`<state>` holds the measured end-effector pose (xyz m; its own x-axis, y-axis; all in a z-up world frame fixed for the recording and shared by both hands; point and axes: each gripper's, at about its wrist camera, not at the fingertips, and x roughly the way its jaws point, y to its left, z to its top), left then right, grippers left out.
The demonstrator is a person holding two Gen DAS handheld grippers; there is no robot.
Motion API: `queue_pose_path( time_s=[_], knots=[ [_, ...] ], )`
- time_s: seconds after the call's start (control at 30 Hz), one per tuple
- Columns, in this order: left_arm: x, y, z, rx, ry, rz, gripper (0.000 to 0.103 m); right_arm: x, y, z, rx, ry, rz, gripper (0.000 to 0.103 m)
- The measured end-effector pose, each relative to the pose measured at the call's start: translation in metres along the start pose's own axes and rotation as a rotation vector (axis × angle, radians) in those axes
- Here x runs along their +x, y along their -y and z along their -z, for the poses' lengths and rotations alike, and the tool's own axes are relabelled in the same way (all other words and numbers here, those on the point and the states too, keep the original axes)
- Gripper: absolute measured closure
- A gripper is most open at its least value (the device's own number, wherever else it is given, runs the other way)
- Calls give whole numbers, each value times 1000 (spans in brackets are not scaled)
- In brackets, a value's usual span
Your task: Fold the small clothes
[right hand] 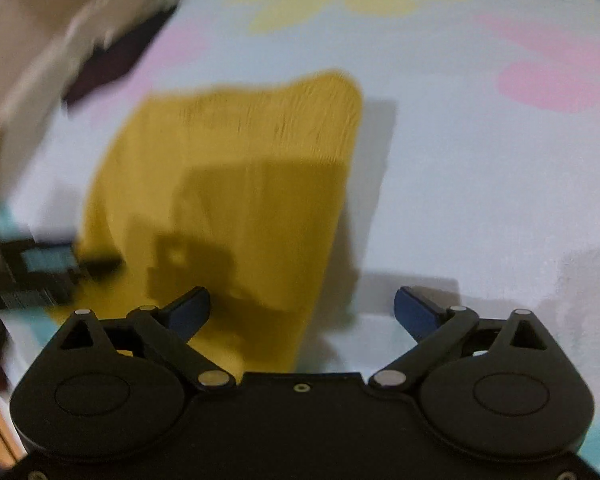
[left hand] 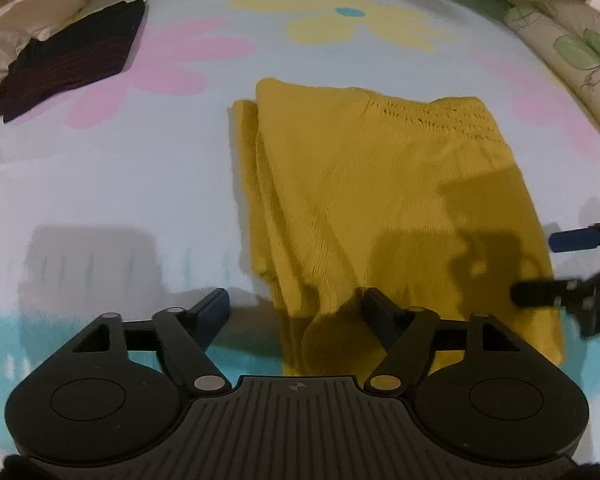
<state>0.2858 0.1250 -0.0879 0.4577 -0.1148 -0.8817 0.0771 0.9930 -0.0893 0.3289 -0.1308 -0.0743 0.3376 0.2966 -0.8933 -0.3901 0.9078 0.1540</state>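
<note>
A yellow knit garment point(left hand: 364, 184) lies folded lengthwise on the flowered bedsheet point(left hand: 120, 184). It also shows, blurred, in the right wrist view point(right hand: 236, 168). My left gripper point(left hand: 296, 304) is open over the garment's near left corner, with the fabric between its fingers. My right gripper point(right hand: 302, 306) is open over the garment's near right edge. It shows at the right edge of the left wrist view point(left hand: 540, 268). The left gripper shows blurred at the left of the right wrist view point(right hand: 60, 268).
A folded dark garment point(left hand: 68, 60) lies at the far left of the bed. A floral pillow point(left hand: 572, 44) sits along the far right edge. Crumpled pale bedding point(left hand: 0, 32) lies at the far left.
</note>
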Motion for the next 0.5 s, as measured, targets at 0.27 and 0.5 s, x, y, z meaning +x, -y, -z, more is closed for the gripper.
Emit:
queue_pose_path(
  time_s=[0.27, 0.5],
  knots=[
    [-2, -1, 13, 23, 21, 35, 17, -6, 6, 6, 18, 12, -89, 0],
    [5, -4, 3, -35, 22, 97, 1, -1, 51, 3, 315, 144, -297, 0]
  ],
)
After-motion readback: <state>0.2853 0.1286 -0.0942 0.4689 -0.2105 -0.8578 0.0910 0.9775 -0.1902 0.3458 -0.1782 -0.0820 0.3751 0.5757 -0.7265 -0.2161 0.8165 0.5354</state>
